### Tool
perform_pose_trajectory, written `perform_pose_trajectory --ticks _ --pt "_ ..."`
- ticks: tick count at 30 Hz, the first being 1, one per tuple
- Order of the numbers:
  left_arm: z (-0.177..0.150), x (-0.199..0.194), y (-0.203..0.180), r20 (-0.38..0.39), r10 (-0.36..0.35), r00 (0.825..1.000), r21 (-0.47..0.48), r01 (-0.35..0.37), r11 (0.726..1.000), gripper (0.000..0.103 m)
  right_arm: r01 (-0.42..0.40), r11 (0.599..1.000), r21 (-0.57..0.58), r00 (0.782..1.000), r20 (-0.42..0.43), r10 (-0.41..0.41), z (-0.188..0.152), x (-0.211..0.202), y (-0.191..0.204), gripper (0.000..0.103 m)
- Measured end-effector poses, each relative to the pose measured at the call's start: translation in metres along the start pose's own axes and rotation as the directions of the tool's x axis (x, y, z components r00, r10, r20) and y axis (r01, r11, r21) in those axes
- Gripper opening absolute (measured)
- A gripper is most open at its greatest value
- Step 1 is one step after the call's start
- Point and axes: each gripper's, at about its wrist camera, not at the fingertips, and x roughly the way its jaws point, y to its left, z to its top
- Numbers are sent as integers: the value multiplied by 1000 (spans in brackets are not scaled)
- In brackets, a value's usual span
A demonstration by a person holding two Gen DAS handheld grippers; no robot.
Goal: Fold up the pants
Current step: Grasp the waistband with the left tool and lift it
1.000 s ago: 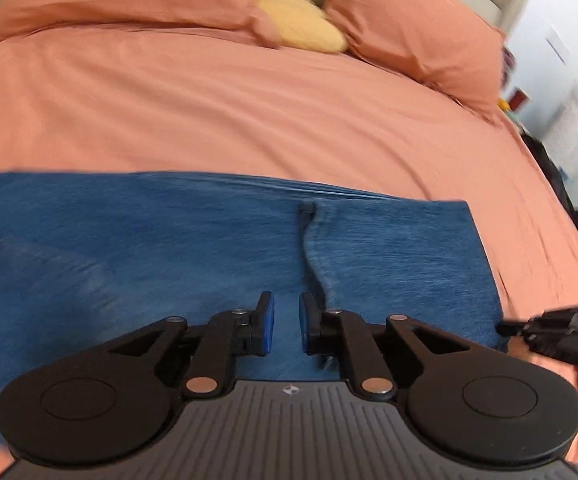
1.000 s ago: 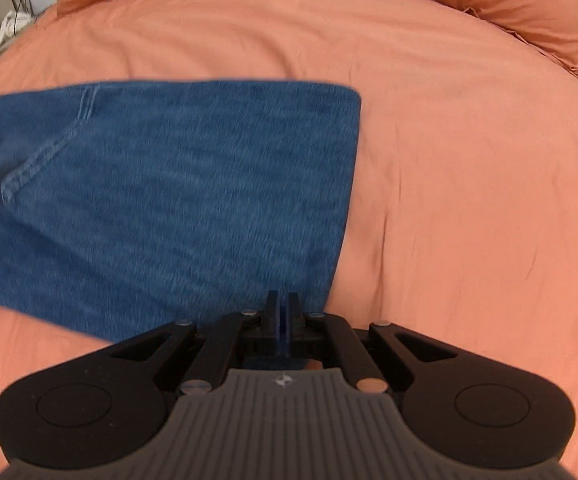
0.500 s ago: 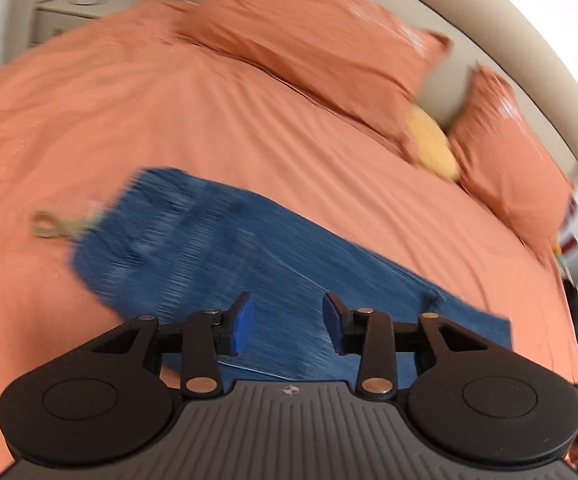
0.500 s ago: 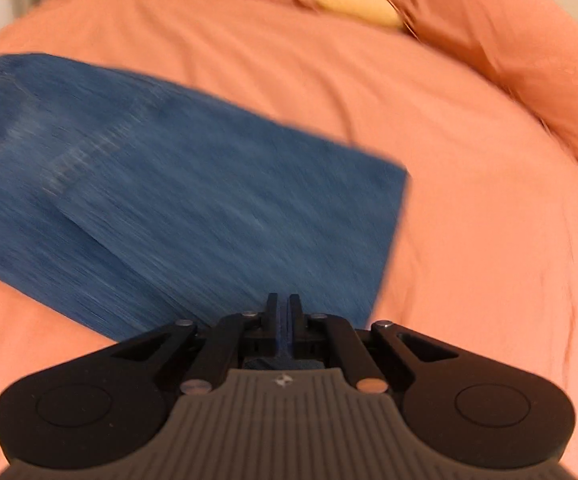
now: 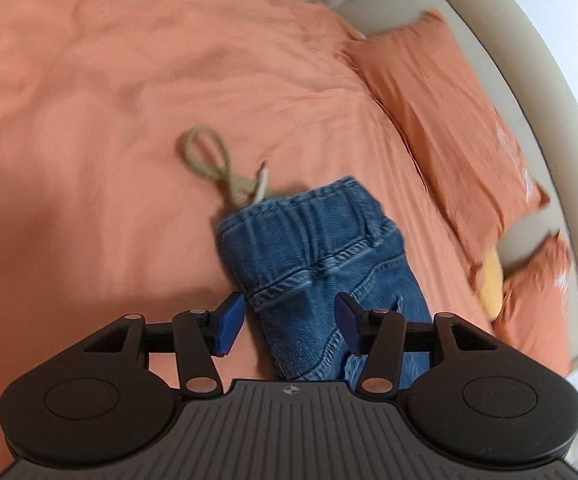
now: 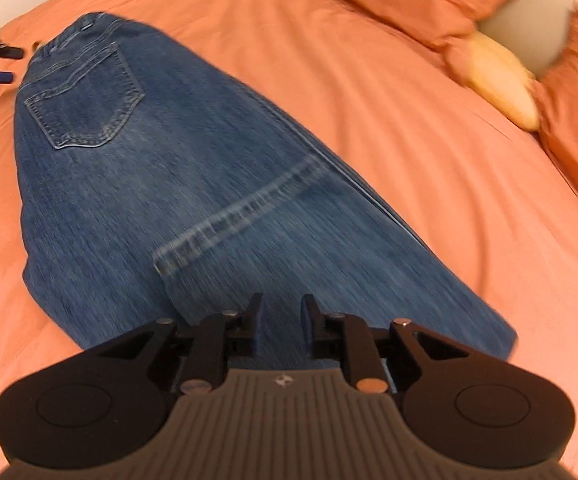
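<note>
Blue jeans [image 6: 193,184] lie folded lengthwise on the orange bed [image 6: 429,168], back pocket [image 6: 85,100] up and a leg hem [image 6: 241,216] across the middle. In the left wrist view the waistband [image 5: 309,232] faces me, with a beige drawstring loop [image 5: 209,160] beyond it. My left gripper [image 5: 289,320] hovers over the waist end, its jaws opening wide; denim shows between them but the pads do not press on it. It also appears at the far left edge as the left gripper [image 6: 7,65]. My right gripper [image 6: 281,312] is above the leg end, jaws opening a little, gripping nothing.
Orange pillows [image 5: 449,120] and a yellow cushion [image 6: 501,80] lie along the beige headboard [image 5: 529,80]. Bare orange sheet [image 5: 89,100] spreads around the jeans on all sides.
The left gripper swung along the jeans to the waistband end, rolled, and opened wide. The right gripper moved over the leg end and its shut jaws parted slightly.
</note>
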Motion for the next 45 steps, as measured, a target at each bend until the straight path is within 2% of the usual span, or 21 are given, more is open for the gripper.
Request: perform_pose_trajectory --ticks 4,8,11,13,15,18,22,24,26,30,31,33,34,38,40,42,45 --pt "-5 23 5 6 -20 1000 -9 20 1000 59 -24 991 -131 999 -41 19 25 23 16 15" --pt "-3 36 8 23 -31 999 8 31 999 62 -93 967 -238 994 -81 75 43 46 30 25" --pt "0 42 14 27 -58 998 -6 58 998 66 -118 938 -325 987 -143 74 49 68 41 25" --pt "0 45 15 36 -69 997 2 69 998 68 -144 928 -343 980 -181 85 53 80 42 25" --pt "-2 46 14 49 -69 996 26 67 997 65 -174 924 -339 971 -217 103 58 88 41 26" --pt "-4 46 8 62 -52 997 49 49 998 50 -209 924 -321 957 -259 127 66 95 37 26" --pt "-1 42 -5 75 5 997 62 -9 998 34 -214 926 -313 954 -272 128 68 99 37 27" --pt "-2 35 -25 100 36 994 138 -49 989 29 -211 932 -295 954 -268 131 68 99 37 27" --pt "-3 23 -48 130 37 991 221 -66 973 27 -207 936 -284 957 -255 134 66 98 35 27" --pt "-7 -6 -101 166 -2 986 319 -52 946 26 -192 950 -245 966 -220 138 57 89 28 27" --pt "-10 -14 -117 175 -15 985 348 -48 936 25 -186 956 -225 967 -212 139 55 85 26 27" --pt "-19 -31 -151 191 -51 980 413 -33 910 25 -182 971 -153 969 -193 151 49 74 16 35" --pt "-25 -38 -169 200 -65 978 447 -32 894 25 -193 976 -99 968 -185 172 46 66 7 44" --pt "-59 -65 -243 220 -124 968 575 -26 817 25 -246 967 60 965 -82 251 16 23 -27 55" --pt "-82 -73 -281 229 -140 963 644 -42 764 25 -246 961 124 966 -53 254 -3 3 -42 57" --pt "-111 -73 -321 242 -134 961 722 -86 687 24 -235 947 218 965 -64 254 -24 -8 -58 58" --pt "-159 -66 -367 231 -141 963 800 -106 591 24 -223 913 341 963 -67 260 -59 -21 -81 58"
